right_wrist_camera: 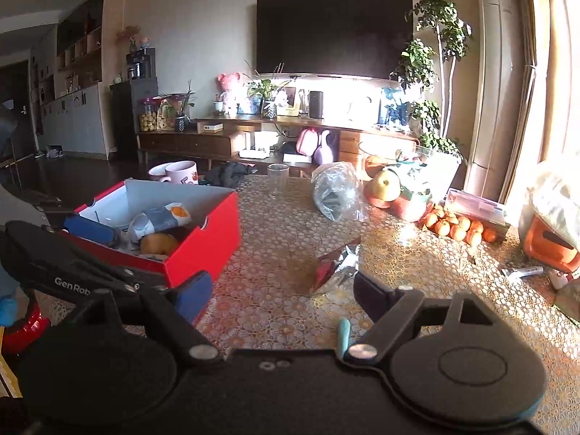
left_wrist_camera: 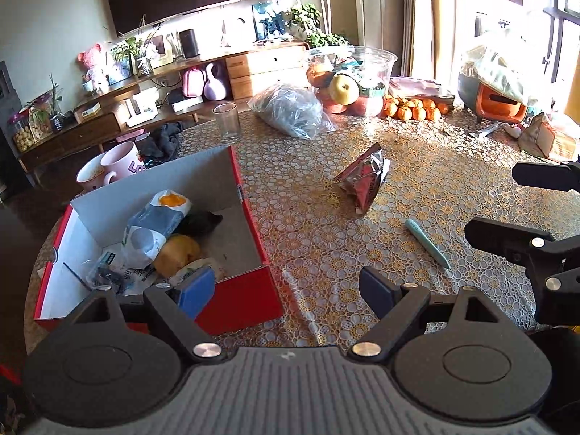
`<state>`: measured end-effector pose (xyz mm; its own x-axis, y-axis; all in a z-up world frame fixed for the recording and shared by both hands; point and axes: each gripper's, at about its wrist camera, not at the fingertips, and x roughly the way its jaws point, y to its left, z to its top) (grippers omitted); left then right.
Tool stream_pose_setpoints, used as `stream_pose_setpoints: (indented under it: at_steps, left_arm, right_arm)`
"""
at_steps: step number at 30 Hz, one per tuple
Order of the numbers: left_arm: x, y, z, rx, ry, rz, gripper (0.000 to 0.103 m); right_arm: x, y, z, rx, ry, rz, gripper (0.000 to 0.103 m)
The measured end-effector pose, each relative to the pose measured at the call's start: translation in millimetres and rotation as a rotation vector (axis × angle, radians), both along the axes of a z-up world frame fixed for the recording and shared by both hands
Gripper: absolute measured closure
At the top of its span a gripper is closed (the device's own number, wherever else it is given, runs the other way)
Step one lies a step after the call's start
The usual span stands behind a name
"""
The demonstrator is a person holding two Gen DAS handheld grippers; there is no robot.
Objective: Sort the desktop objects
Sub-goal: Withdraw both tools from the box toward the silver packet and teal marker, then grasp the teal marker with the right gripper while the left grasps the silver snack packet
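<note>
Pens: one (left_wrist_camera: 427, 242), loose on bench (left_wrist_camera: 417, 166)
Foil packets: one (left_wrist_camera: 364, 177)
Box (left_wrist_camera: 250, 293): perhaps four items
Left tool (left_wrist_camera: 286, 290): gaping, empty
Right tool (right_wrist_camera: 282, 290): gaping, empty, low over bench

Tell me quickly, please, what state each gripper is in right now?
Left gripper: open, holding nothing.
Right gripper: open, holding nothing.

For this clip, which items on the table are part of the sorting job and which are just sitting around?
Part of the job:
red box, already holding snack packets and a bun
foil wrapper, loose on the table
teal pen, loose on the table
left gripper and right gripper, both with jaws open and empty

Just lying about:
fruit bowl
oranges
glass
plastic bag
mugs
</note>
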<state>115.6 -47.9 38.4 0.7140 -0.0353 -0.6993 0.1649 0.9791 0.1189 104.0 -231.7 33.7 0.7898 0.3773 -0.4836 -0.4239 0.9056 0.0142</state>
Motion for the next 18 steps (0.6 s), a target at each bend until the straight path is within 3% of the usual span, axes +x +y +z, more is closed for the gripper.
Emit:
stream_pose_setpoints:
  at_steps: [12,18]
  left_arm:
    - [33,-43,-20,0.017,0.003,-0.06,0.016]
    - [55,-54,-33,-0.045,0.013,-0.086,0.016]
  right_arm:
    - [15,-29,-35,-0.01,0.048,-0.054,0.018]
    - [25,-34,-52,-0.018,0.072,-0.055,0.019]
